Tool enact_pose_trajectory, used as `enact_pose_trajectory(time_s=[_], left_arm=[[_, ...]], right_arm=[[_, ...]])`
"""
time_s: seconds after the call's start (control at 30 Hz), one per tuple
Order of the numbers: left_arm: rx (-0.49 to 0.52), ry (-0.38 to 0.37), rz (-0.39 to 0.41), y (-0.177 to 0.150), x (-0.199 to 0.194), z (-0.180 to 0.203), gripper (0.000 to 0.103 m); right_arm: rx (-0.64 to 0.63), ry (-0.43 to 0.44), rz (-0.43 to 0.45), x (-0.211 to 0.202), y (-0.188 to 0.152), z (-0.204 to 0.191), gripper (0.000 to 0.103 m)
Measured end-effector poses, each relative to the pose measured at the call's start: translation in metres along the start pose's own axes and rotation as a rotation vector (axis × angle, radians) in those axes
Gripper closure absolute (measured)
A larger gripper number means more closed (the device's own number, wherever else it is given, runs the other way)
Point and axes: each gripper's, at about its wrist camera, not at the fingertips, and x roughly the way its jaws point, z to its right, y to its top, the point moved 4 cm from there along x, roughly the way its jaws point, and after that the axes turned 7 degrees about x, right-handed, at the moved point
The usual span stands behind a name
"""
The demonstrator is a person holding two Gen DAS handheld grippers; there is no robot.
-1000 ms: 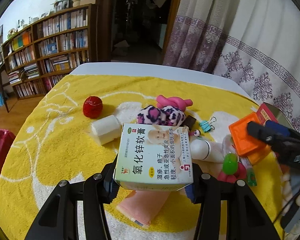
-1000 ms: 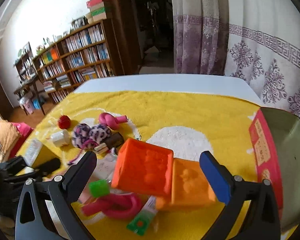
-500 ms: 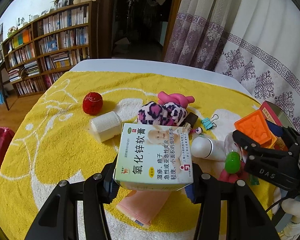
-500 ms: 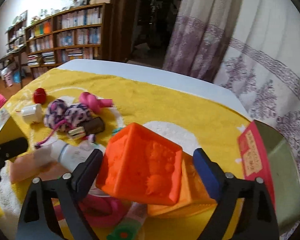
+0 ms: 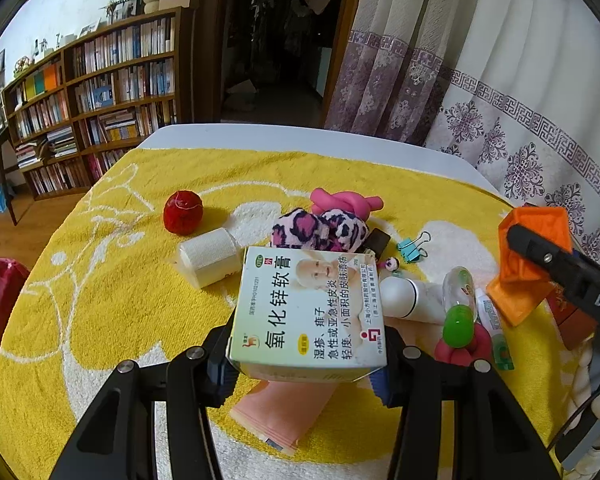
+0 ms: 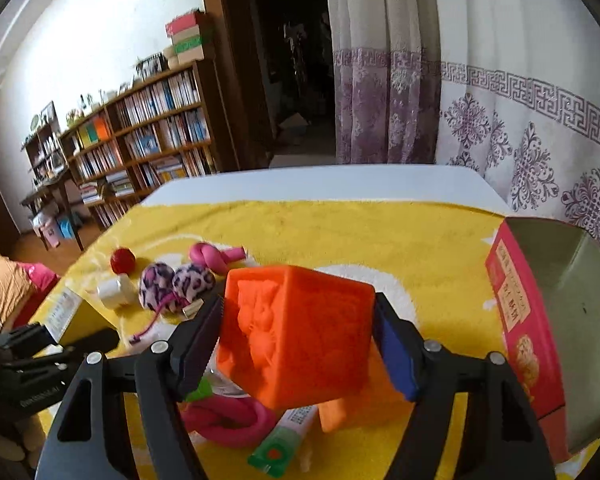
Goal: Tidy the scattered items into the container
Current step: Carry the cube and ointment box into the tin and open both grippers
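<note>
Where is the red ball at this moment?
The red ball lies on the yellow towel toward the table's far left in the left wrist view, just beyond the white roll and left of the leopard-print plush; neither gripper is near it.

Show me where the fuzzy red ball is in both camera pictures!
Left wrist view: the fuzzy red ball lies on the yellow towel, left of centre, beyond the white tape roll.
Right wrist view: the ball sits small at the far left of the towel.
Shared landmark: the pink-and-purple spotted plush lies to its right in both.
</note>
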Motion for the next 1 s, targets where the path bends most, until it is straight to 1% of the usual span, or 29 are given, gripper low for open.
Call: enact_pose_trajectory(time_s=[0.17, 0.27, 0.4, 0.53, 0.73, 0.9, 1.0], left_arm=[[0.004, -0.002, 0.015, 0.001, -0.003, 0.002, 0.049], [0.014, -0.004, 0.032, 0.004, -0.007, 0.005, 0.049], [0.018, -0.016, 0.035, 0.005, -0.01, 0.008, 0.049], [0.025, -0.017, 0.04, 0.007, -0.015, 0.013, 0.049], [0.055, -0.029, 0.055, 0.013, -0.028, 0.03, 0.049], [0.105, -0.048, 0.072, 0.018, -0.039, 0.055, 0.049], [0.134, -0.068, 0.075, 0.022, -0.042, 0.072, 0.049]], right_arm=[[0.033, 0.021, 0.049, -0.016, 0.006, 0.003, 0.027], [0.074, 0.038, 0.081, -0.027, 0.013, 0.01, 0.027], [0.108, 0.032, 0.118, -0.041, 0.018, 0.02, 0.027], [0.143, 0.008, 0.143, -0.055, 0.018, 0.032, 0.027], [0.18, -0.042, 0.205, -0.087, 0.018, 0.055, 0.027], [0.228, -0.107, 0.249, -0.114, 0.016, 0.088, 0.027], [0.252, -0.163, 0.27, -0.128, 0.013, 0.11, 0.027]])
